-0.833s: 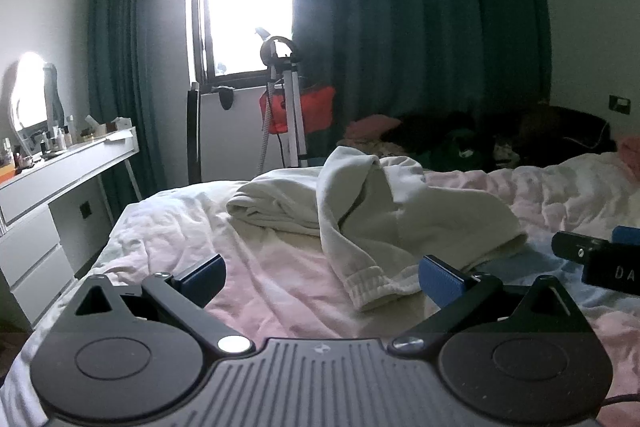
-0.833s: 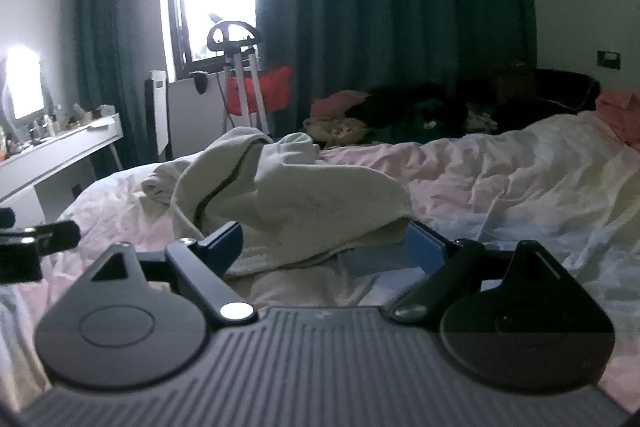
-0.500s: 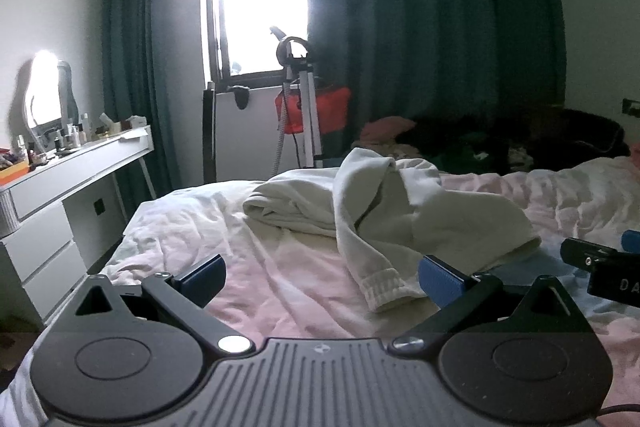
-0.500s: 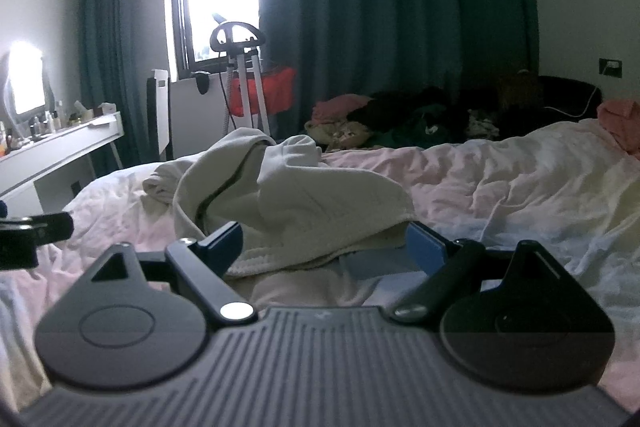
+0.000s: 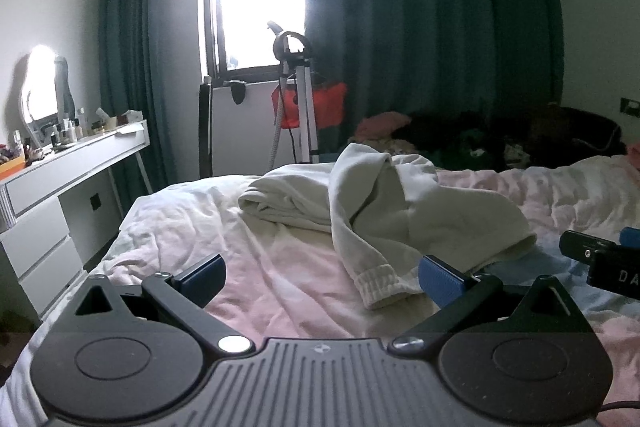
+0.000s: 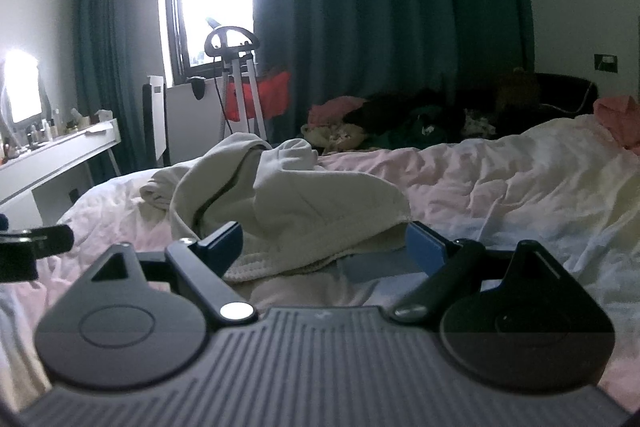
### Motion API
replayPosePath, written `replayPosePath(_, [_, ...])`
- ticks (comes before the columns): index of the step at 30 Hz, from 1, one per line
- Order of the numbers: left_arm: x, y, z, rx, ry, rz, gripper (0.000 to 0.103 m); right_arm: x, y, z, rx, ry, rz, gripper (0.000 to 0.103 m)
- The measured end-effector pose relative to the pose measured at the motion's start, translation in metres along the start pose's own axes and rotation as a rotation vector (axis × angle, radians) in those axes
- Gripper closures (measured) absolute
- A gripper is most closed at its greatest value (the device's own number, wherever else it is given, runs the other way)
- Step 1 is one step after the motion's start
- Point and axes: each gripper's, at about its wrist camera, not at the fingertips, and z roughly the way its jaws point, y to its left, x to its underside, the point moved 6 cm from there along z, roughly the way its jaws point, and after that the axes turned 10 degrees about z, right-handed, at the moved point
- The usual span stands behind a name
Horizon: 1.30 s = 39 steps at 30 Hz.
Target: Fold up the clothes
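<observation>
Left claw [image 5: 322,277] spread wide, holding nothing, hovering over the pink-and-white bed sheet [image 5: 280,279]; sweatshirt cuff [image 5: 380,287] lies between its blue pads, not touching. Right claw [image 6: 324,247] also wide open and empty, low over the bed, ribbed hem [image 6: 280,263] just ahead. Cream sweatshirt [image 5: 384,203] lies crumpled mid-bed. Beyond: white dresser [image 5: 72,167], teal curtains [image 5: 432,35].

Spread right tongs [image 6: 322,247] seemingly frame the crumpled cream sweatshirt [image 6: 288,203] hem.
</observation>
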Motion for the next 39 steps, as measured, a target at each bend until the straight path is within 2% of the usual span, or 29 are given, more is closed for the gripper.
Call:
replayPosePath(10, [0.003,0.003,0.001,-0.002,0.011,-0.019,0.000,-0.008,-0.007,-0.004,0.001,-0.025,0.049,0.013])
replayPosePath(21, [0.004,0.006,-0.003,0.010,-0.021,-0.037,0.000,-0.004,-0.005,-0.003,-0.007,-0.025,0.040,0.013])
replayPosePath(26, [0.007,0.006,0.001,0.006,-0.008,-0.036,0.000,-0.003,-0.003,0.000,-0.007,-0.017,0.030,0.013])
replayPosePath(34, [0.012,-0.004,0.007,-0.030,0.011,0.023,0.000,-0.004,-0.006,-0.001,-0.003,-0.010,0.052,0.013])
replayPosePath(39, [0.016,-0.019,0.027,-0.003,0.050,0.116,0.000,-0.008,-0.014,-0.007,0.001,-0.010,0.090,0.013])
